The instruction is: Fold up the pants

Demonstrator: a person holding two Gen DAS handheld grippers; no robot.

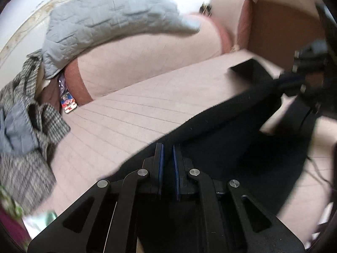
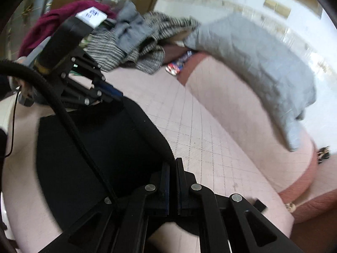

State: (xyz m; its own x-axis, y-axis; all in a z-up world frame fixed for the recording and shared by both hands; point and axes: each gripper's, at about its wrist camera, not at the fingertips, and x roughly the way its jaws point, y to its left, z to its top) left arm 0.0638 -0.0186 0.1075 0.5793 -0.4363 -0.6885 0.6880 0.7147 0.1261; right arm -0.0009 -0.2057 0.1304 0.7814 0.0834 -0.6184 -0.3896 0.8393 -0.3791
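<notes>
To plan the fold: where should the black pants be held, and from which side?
Hold the black pants by the long edge beside the pink cushion, coming from above, one gripper near each end. That edge is straight and raised, so jaws close over it. The left gripper and right gripper seem shut there.

Grey quilted blanket (image 1: 109,21) over pink sofa back (image 1: 147,63), striped grey knit (image 2: 126,48) heaped nearby.
</notes>
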